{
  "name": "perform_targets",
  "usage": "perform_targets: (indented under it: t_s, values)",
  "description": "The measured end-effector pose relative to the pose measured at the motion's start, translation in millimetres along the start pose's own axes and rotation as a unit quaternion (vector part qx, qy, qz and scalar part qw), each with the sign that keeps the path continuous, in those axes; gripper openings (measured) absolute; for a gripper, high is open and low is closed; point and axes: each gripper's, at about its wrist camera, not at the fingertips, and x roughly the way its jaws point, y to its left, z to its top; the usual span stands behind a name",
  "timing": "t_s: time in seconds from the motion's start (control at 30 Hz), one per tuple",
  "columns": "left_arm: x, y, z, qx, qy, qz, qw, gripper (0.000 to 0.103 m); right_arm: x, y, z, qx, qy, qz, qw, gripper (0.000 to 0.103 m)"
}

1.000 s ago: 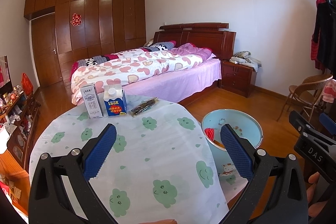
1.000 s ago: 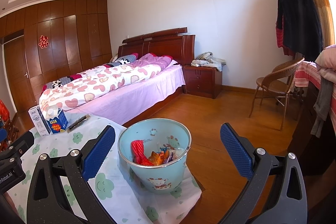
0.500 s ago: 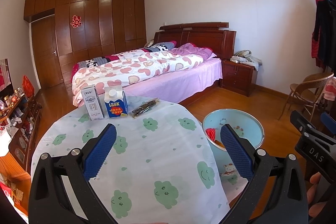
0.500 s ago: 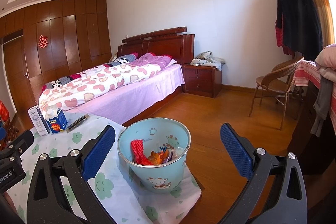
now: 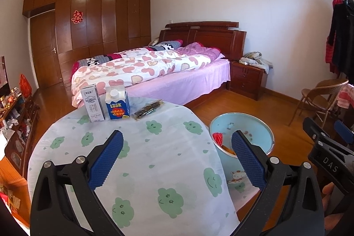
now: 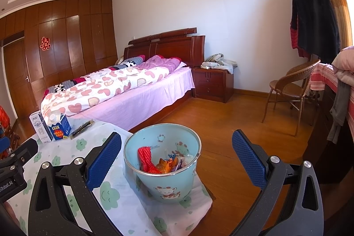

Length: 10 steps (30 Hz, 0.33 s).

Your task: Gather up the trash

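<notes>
Barely anything has moved since a second ago, just a slight camera drift. The left gripper and right gripper both hover with jaws spread wide, holding nothing. The bin already has some trash; two cartons and a dark wrapper wait on the table. Can't make out what's deeper in the bin.

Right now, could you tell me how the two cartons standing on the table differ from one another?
The grey-white carton is taller and slimmer, with a flat box top; the blue carton is shorter and wider, with a slanted top and a white screw cap. The grey-white carton bears pale, muted print, whereas the blue carton shows bold yellow lettering. Both stand upright, side by side at the far edge of the table.
</notes>
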Motion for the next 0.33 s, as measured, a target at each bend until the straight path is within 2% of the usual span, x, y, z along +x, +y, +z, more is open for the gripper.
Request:
perform_targets:
  t_s: [0.1,0.33]
  values:
    - [3,4,0,-0.012,0.010,-0.002,0.9999,0.097,0,1,0,-0.001,0.002,0.001,1.000,0.098]
    - [9,15,-1,-0.020,0.015,0.023,0.9994,0.097,0,7,-5,-0.009,0.010,0.004,1.000,0.098]
